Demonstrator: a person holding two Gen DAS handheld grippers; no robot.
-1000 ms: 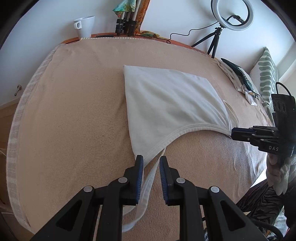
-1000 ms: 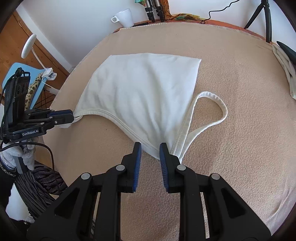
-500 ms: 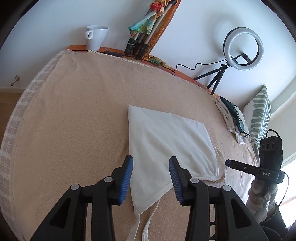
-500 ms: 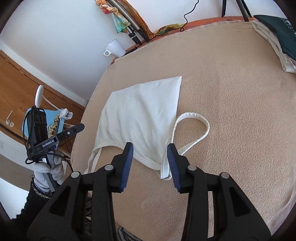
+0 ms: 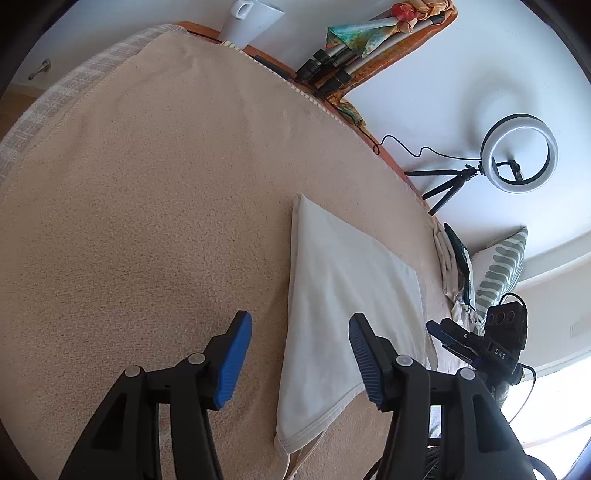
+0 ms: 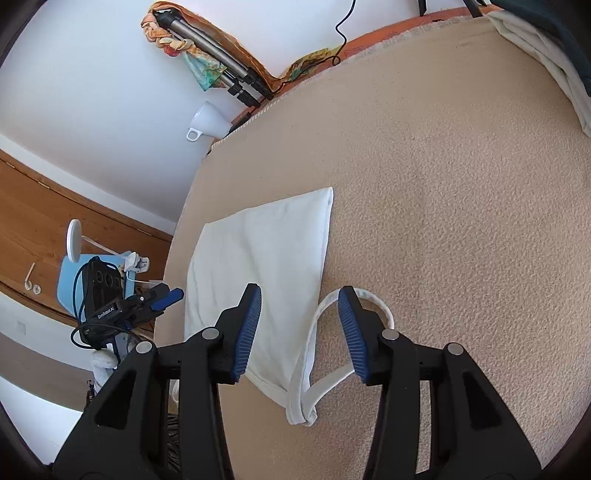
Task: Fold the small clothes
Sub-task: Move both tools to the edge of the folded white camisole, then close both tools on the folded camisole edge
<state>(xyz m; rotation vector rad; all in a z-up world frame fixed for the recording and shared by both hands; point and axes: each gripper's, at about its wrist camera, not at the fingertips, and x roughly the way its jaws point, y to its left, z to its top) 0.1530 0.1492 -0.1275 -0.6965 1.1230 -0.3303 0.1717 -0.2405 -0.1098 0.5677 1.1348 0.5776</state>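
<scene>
A white tank top (image 5: pixel 343 306) lies flat on the beige blanket (image 5: pixel 147 221), its straps towards me. My left gripper (image 5: pixel 301 354) is open and empty, raised above the top's near left corner. In the right wrist view the same top (image 6: pixel 266 258) lies with one strap loop (image 6: pixel 328 373) curled on the blanket. My right gripper (image 6: pixel 299 332) is open and empty above that strap end. Each gripper shows in the other's view, the right one (image 5: pixel 469 343) at the right edge, the left one (image 6: pixel 147 302) at the left edge.
A white mug (image 5: pixel 251 18) and folded tripod legs (image 5: pixel 340 62) stand at the far edge. A ring light (image 5: pixel 521 155), a pile of clothes (image 5: pixel 454 266) and a striped cushion (image 5: pixel 498 273) lie at the right. A blue chair (image 6: pixel 81 280) stands beyond the left edge.
Both grippers have opened, letting go of the tank top's strap ends, and have lifted up and back from the blanket. The top now lies flat on its own.
</scene>
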